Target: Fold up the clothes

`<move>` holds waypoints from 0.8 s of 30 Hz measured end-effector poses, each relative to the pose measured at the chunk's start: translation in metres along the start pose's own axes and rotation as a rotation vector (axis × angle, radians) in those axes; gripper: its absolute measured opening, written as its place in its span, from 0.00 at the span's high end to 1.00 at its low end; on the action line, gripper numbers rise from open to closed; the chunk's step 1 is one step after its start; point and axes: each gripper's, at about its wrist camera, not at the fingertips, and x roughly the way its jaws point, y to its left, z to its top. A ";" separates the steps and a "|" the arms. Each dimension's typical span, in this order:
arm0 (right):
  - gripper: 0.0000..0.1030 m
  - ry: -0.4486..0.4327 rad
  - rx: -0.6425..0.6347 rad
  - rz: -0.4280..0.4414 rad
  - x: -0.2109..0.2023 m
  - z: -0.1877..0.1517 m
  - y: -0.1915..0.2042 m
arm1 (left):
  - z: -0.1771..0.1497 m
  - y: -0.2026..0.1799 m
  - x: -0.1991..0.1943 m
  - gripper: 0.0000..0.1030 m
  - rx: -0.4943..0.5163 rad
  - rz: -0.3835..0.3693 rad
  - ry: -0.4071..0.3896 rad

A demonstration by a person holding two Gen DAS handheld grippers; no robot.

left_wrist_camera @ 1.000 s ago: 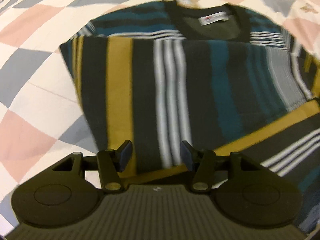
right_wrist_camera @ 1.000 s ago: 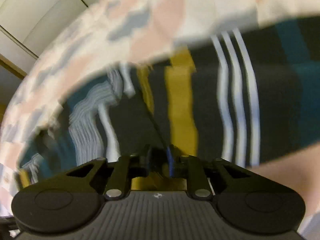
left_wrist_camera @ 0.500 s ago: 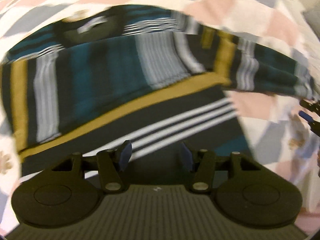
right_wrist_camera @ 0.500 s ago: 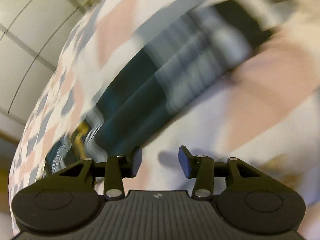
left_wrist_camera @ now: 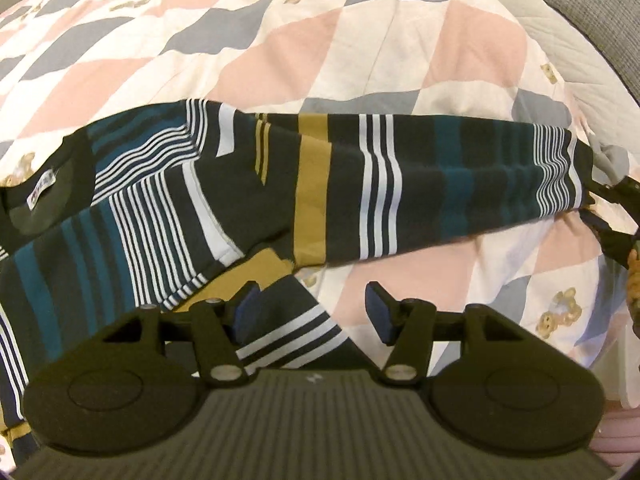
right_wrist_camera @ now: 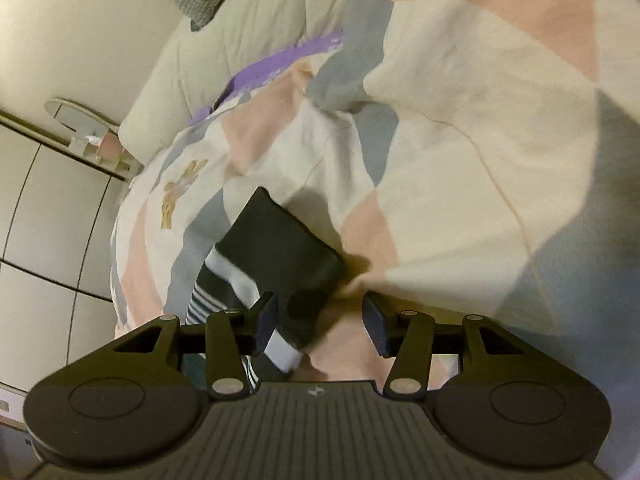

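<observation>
**A:** Where is the striped sweater [left_wrist_camera: 224, 204] found, and how is it laid?

**B:** It is spread on the bed, over the checked quilt [left_wrist_camera: 360, 40]. The collar with its label [left_wrist_camera: 40, 190] is seen at the left edge of the left wrist view. One sleeve [left_wrist_camera: 420, 184] is stretched out flat to the right, its long axis running across that view, well ahead of the left gripper [left_wrist_camera: 312, 314].

**A:** And the cuff [right_wrist_camera: 280, 236]?

**B:** The dark cuff end is seen in the right wrist view, lying just ahead and slightly left of the right gripper [right_wrist_camera: 320, 322]. That gripper is judged much the nearer to the sleeve end; the left one is held over a lower corner of the body.

**A:** How are the jaws set?

**B:** Both pairs are held apart, and nothing is clamped in either. The right gripper is pitched down at the quilt; the left is aimed flatter across the garment.

**A:** Is the stage settled?

**B:** It is not. A sleeve just laid out and one about to be folded inward would look alike.
</observation>
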 end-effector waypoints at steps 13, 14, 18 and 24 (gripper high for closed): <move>0.94 -0.083 -0.314 -0.033 -0.018 -0.030 0.082 | -0.031 0.063 -0.033 0.48 -0.102 0.072 0.000; 0.95 -0.090 -0.344 -0.026 -0.020 -0.037 0.093 | -0.033 0.070 -0.037 0.48 -0.101 0.076 -0.006; 0.95 -0.107 -0.447 0.004 -0.031 -0.065 0.133 | -0.043 0.098 -0.054 0.48 -0.119 0.080 -0.024; 0.83 -0.101 -0.391 -0.036 -0.055 -0.081 0.128 | -0.049 0.120 -0.068 0.48 -0.105 0.077 -0.050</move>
